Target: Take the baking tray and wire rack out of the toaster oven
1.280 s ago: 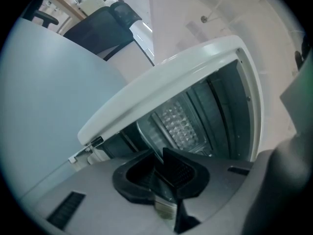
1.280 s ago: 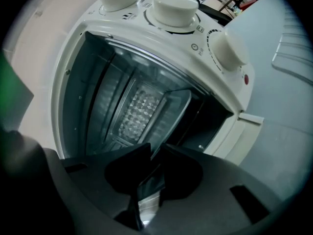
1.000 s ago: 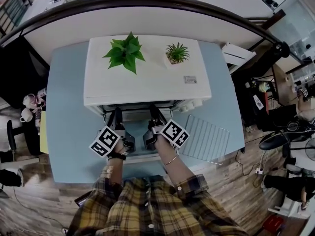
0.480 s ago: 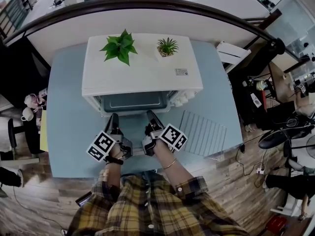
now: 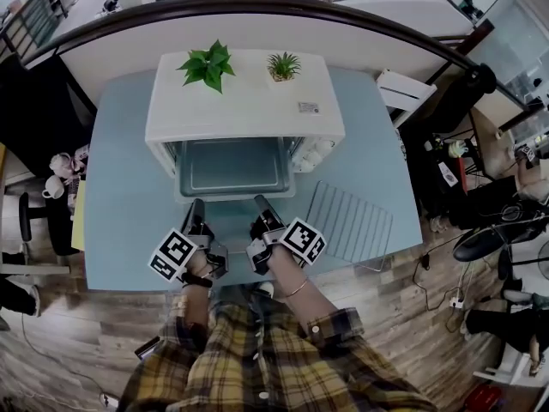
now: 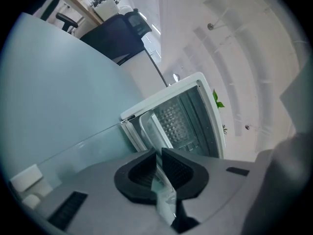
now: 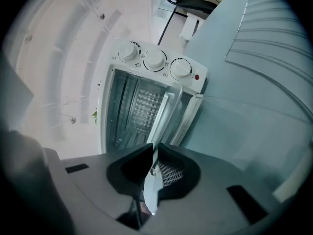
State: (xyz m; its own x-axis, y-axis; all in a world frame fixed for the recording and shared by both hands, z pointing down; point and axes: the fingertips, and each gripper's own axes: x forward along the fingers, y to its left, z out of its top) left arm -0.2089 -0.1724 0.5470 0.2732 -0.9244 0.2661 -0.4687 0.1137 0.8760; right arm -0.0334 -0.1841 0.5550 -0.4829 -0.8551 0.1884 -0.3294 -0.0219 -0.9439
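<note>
A: Since both grippers are on it, where does the baking tray (image 5: 233, 168) sit?

B: Upper centre of the head view. It's part-way out of the white toaster oven (image 5: 244, 101), far edge at the oven mouth, near rim toward the bottom of the frame.

A: Left gripper?

B: The left gripper (image 5: 197, 202) is lower centre-left, at the tray's near rim. In the left gripper view its fingers (image 6: 178, 173) are closed on a thin pale edge, the tray rim, which runs up the frame to the oven.

A: Right one?

B: The right gripper (image 5: 259, 201) is just right of it, on the same rim. Its fingers (image 7: 171, 173) have just been closing, and the rim is pinched between them.

A: Wire rack?

B: The wire rack (image 5: 350, 223) is outside the oven. It lies flat on the light blue bench (image 5: 129, 187), right of centre, beside the tray and apart from both grippers.

A: Anything else?

B: There's a leafy plant (image 5: 206, 64) and a spiky plant (image 5: 283, 64) on the oven top. Three knobs (image 7: 155, 58) show upper centre in the right gripper view. Plaid sleeves (image 5: 257, 359) are at the bottom of the head view.
</note>
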